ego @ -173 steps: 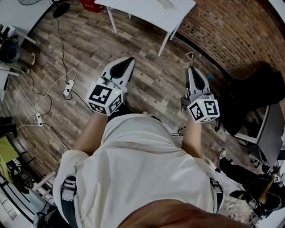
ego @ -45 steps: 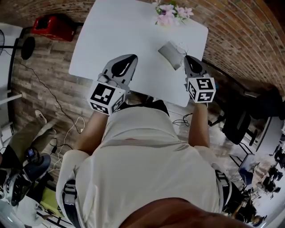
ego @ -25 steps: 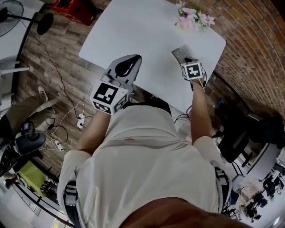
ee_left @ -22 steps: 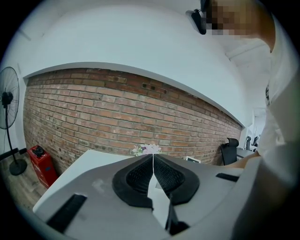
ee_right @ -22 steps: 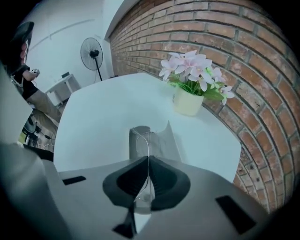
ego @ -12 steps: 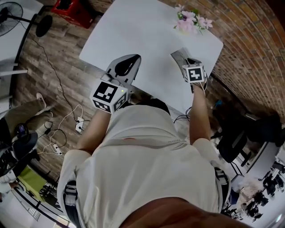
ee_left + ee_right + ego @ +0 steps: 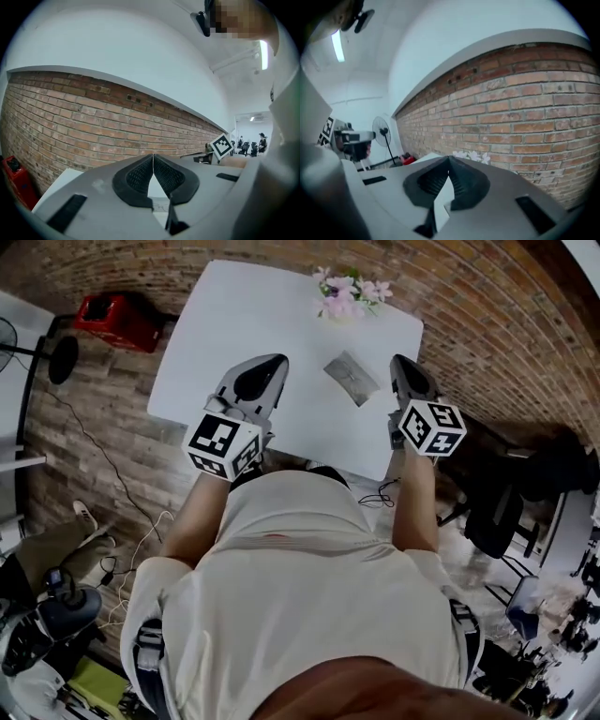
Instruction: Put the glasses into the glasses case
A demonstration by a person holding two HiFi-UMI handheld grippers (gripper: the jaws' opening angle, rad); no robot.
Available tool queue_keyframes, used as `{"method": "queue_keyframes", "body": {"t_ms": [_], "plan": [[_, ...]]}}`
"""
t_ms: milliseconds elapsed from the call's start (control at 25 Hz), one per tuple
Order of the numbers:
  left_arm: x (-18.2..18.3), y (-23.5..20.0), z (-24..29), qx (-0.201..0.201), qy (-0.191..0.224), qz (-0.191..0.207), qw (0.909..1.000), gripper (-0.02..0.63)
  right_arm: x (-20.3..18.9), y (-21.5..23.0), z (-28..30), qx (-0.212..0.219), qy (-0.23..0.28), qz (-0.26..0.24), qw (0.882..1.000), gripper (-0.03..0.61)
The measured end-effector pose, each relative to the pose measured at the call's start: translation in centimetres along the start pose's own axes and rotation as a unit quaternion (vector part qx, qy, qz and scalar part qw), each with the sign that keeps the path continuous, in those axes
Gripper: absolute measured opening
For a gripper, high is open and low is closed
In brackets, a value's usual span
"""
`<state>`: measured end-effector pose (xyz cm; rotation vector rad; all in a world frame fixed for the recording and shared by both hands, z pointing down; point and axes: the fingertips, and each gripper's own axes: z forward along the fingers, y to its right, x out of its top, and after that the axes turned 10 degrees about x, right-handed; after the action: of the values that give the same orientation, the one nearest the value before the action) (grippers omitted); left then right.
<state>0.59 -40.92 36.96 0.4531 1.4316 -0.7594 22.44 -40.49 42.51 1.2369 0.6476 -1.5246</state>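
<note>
One grey case (image 7: 350,378) lies on the table (image 7: 234,324), details indistinct.

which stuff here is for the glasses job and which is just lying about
For the job: grey glasses case on the white table; left gripper and right gripper, both shut and empty. The glasses do not show.
Lying about: pink flowers, red box.

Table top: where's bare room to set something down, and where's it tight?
Widest bare patch: the left half of the white table, bordered by its left edge, the flowers and the left gripper. Tight: right of centre, where the grey case lies between the flowers and the right gripper.
</note>
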Motion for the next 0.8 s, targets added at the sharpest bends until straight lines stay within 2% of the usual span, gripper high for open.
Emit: {"method": "queue_keyframes", "body": {"t_ms": [160,320,400,520,800], "plan": [[1.9,0.7,1.3,-0.026,0.019,0.011,0.9994,0.018,5.4,-2.1,-4.7,0.009,0.126,0.026,0.992,0.051],[3.4,1.3,2.0,-0.043,0.033,0.019,0.9983,0.018,8.9,-3.9,-8.4,0.0,0.194,-0.003,0.981,0.051],[3.8,1.8,2.0,-0.052,0.038,0.021,0.9977,0.018,9.7,-4.8,-9.5,-0.009,0.199,-0.039,0.979,0.051],[3.9,2.5,2.1,-0.062,0.038,0.025,0.997,0.018,9.5,-5.6,-9.6,-0.022,0.18,-0.084,0.98,0.052],[4.5,2.9,2.0,-0.07,0.04,0.021,0.9965,0.017,8.4,-5.5,-8.3,-0.017,0.16,-0.064,0.985,0.051]]}}
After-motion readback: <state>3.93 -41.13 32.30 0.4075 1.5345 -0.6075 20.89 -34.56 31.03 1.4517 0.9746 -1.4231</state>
